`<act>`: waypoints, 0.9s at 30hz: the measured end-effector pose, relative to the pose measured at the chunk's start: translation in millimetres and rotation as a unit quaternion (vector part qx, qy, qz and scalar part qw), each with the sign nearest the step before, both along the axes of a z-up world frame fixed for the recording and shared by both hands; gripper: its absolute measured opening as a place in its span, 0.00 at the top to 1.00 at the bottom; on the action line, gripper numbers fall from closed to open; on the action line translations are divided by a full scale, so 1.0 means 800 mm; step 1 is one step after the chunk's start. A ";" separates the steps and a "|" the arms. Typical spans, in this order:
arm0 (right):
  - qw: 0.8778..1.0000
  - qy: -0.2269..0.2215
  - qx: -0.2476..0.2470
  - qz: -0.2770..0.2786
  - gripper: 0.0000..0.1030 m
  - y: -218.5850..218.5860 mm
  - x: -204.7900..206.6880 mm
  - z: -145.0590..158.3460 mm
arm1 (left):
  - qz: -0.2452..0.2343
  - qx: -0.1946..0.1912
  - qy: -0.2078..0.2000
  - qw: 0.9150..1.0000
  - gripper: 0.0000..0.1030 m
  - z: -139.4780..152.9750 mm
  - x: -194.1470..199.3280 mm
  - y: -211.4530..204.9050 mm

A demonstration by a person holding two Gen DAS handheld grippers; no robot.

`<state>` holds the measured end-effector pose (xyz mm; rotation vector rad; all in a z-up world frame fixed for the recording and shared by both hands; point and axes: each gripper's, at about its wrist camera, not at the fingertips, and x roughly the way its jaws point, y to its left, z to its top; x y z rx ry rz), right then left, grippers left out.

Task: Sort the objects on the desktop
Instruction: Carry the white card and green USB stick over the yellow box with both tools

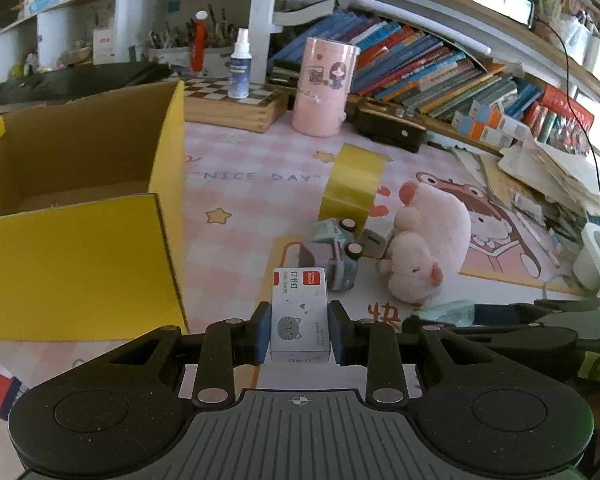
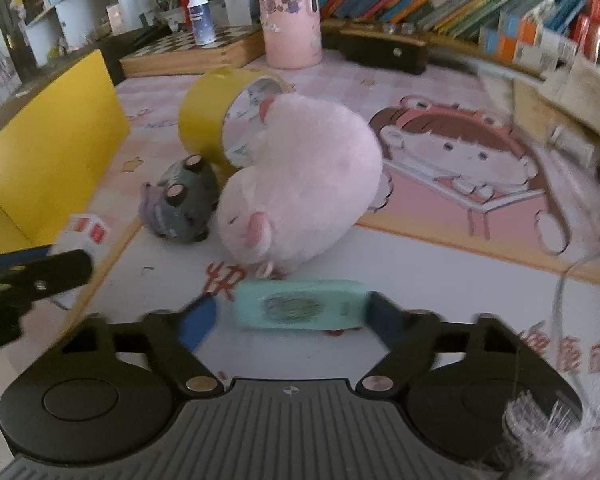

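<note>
My left gripper is shut on a white staple box with a grey cat print, just right of the open yellow cardboard box. My right gripper is open around a mint green case lying on the mat; its right finger touches the case, the left finger stands a little apart. A pink plush pig lies just beyond it, also in the left wrist view. A toy car lies on its side beside the pig. A yellow tape roll stands behind them.
A pink cylinder tin, a spray bottle on a chessboard box, a black case and rows of books line the back. Paper piles sit at the right. The left gripper shows in the right wrist view.
</note>
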<state>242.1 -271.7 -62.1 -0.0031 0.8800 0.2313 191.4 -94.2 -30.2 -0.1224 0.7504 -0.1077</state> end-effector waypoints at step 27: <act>0.997 -0.069 0.023 0.027 0.35 0.021 -0.074 0.062 | -0.004 -0.033 -0.038 0.999 0.72 0.016 -0.053 0.038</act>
